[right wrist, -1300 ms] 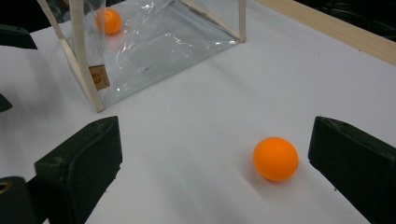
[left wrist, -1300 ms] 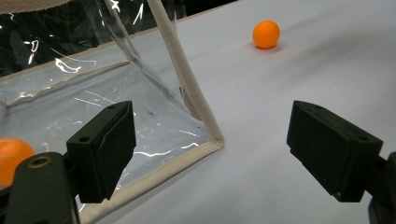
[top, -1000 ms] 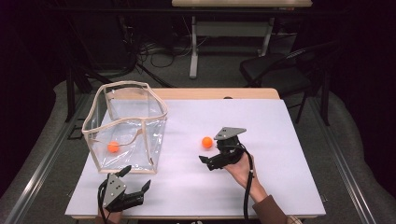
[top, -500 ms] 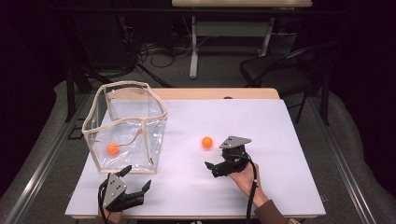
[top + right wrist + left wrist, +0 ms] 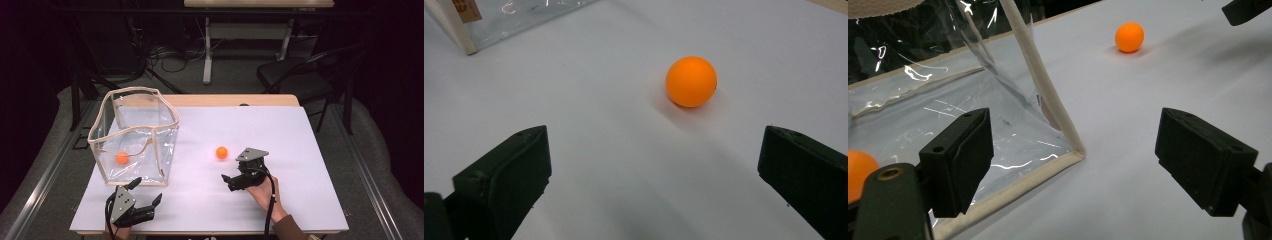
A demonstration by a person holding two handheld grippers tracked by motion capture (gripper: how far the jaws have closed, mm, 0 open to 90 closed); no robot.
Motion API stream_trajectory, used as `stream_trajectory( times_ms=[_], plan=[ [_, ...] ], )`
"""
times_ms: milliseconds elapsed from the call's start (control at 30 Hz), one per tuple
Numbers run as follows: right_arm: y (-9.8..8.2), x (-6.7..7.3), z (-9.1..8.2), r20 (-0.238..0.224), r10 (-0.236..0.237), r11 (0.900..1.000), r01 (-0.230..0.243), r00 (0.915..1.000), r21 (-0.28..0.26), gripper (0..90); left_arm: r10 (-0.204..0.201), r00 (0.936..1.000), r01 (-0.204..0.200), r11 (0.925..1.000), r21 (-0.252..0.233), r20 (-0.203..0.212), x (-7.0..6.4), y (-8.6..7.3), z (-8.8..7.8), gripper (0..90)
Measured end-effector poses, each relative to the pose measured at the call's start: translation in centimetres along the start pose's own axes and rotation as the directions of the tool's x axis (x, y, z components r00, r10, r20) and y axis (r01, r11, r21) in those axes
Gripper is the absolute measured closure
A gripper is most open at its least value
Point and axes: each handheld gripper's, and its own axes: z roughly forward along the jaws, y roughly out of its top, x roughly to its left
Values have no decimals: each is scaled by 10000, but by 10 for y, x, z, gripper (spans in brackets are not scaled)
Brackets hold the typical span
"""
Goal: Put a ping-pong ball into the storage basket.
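An orange ball (image 5: 221, 152) (image 5: 691, 81) (image 5: 1129, 37) lies on the white table top (image 5: 300, 150). My right gripper (image 5: 228, 182) (image 5: 654, 175) stands open just in front of this ball, jaws wide apart and pointing at it, nothing between them. A second orange ball (image 5: 122, 158) (image 5: 857, 172) rests inside the clear bin (image 5: 135, 131) with beige trim at the left. My left gripper (image 5: 146, 191) (image 5: 1080, 165) is open near the table's front edge, facing the bin's near corner (image 5: 1068, 145). The tip of the right gripper shows at the top right of the left gripper view.
The bin's corner (image 5: 459, 25) shows at the top left of the right gripper view. Behind the table stand a dark chair (image 5: 295, 75), another table's legs and cables on the floor.
My right gripper has drawn back a little toward the near edge, away from the loose ball. The ball, the bin and the left gripper have stayed put.
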Motion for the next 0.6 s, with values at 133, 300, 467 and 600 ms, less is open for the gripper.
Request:
stream_trajectory(
  times_ms=[133,300,467,600],
  plan=[
    [0,-2,3,101,-76,10000,76,9999,17,3,28,10000,-28,10000,19,20,0,0,0,158],
    [0,-5,9,170,-61,9999,58,9998,158,3,-23,10000,23,10000,17,15,0,-1,-1,158],
    [3,-9,15,244,-5,9997,-1,9997,250,3,17,10000,-17,10000,19,24,-1,0,0,158],
    [5,-11,19,274,44,9994,-53,9996,329,3,22,10000,-22,10000,39,28,-1,0,0,158]
  ],
)
